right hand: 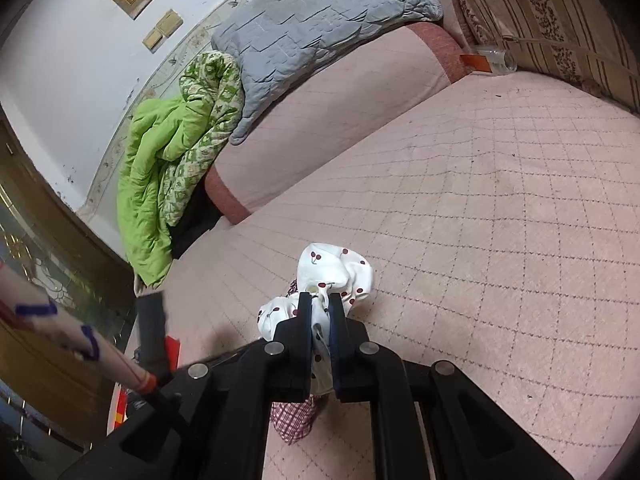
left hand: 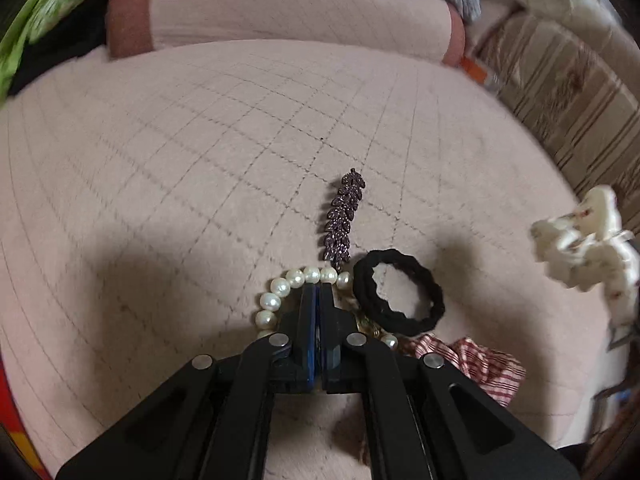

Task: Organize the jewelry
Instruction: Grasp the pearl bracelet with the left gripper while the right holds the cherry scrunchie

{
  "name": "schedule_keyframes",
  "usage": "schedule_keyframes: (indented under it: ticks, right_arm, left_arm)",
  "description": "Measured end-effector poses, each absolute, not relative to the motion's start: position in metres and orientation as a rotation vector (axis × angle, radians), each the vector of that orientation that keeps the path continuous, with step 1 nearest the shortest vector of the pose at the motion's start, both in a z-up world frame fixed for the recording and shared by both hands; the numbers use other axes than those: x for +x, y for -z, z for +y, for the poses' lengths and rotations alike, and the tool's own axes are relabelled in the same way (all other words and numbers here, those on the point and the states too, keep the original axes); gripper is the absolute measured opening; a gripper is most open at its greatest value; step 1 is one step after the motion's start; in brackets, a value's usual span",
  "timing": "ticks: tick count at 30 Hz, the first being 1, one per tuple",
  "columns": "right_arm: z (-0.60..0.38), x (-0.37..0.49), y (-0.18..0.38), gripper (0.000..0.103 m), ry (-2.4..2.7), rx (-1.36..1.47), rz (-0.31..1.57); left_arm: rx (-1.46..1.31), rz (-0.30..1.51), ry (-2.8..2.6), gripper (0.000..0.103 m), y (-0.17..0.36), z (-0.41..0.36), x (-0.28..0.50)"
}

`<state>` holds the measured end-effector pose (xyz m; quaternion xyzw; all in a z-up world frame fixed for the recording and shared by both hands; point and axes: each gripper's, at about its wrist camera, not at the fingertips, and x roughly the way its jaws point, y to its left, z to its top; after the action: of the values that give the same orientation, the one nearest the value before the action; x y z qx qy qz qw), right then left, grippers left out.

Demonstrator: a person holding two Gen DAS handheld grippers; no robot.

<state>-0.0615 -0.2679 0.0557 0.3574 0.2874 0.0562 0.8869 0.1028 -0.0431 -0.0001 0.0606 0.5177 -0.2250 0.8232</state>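
Note:
On the pink quilted bed cover [left hand: 160, 160] my left gripper [left hand: 319, 288] is shut, its tips resting over a pearl bracelet [left hand: 280, 290]; whether it pinches the pearls I cannot tell. A purple leaf-shaped hair clip [left hand: 342, 216] lies just beyond, a black hair tie [left hand: 400, 292] to the right, and a red checked scrunchie [left hand: 480, 360] lower right. My right gripper [right hand: 320, 302] is shut on a white cherry-print scrunchie [right hand: 336, 272], held above the cover; it shows at the right in the left wrist view [left hand: 584, 248]. The checked scrunchie [right hand: 294, 416] lies beneath it.
A pink bolster [right hand: 320, 120], a grey pillow [right hand: 320, 20] and a green blanket [right hand: 172, 160] lie at the bed's far side. A striped cushion [left hand: 560, 92] bounds the right. A small clear container [right hand: 492, 60] lies by it.

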Motion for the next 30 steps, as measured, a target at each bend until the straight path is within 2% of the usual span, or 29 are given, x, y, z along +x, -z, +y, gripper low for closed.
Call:
schedule_keyframes:
  ticks: [6,14,19,27,29,30]
  right_arm:
    - [-0.274,-0.065,-0.053,0.009,-0.109,0.761,0.606]
    - [-0.256,-0.065,-0.068,0.009,-0.143,0.719,0.573]
    - [-0.249,-0.065,-0.068,0.011,-0.149,0.712,0.579]
    - [-0.254,-0.070,-0.068,0.011,-0.149,0.701,0.579]
    - [-0.256,-0.067,-0.066,0.011,-0.160,0.713,0.586]
    - [-0.256,-0.066,-0.065,0.011,-0.161,0.715,0.589]
  left_arm:
    - [0.090,1.047,0.489,0.000,-0.012,-0.034,0.098]
    - [-0.032,0.908,0.512,0.000,-0.068,0.006,0.078]
    - [-0.047,1.035,0.559,0.001,-0.043,0.003,0.086]
    - [0.079,1.104,0.520,0.003,-0.017,-0.017,0.100]
    - [0.105,1.102,0.516,0.006,-0.014,-0.021,0.101]
    - [0.117,1.102,0.511,0.013,-0.013,-0.021,0.101]
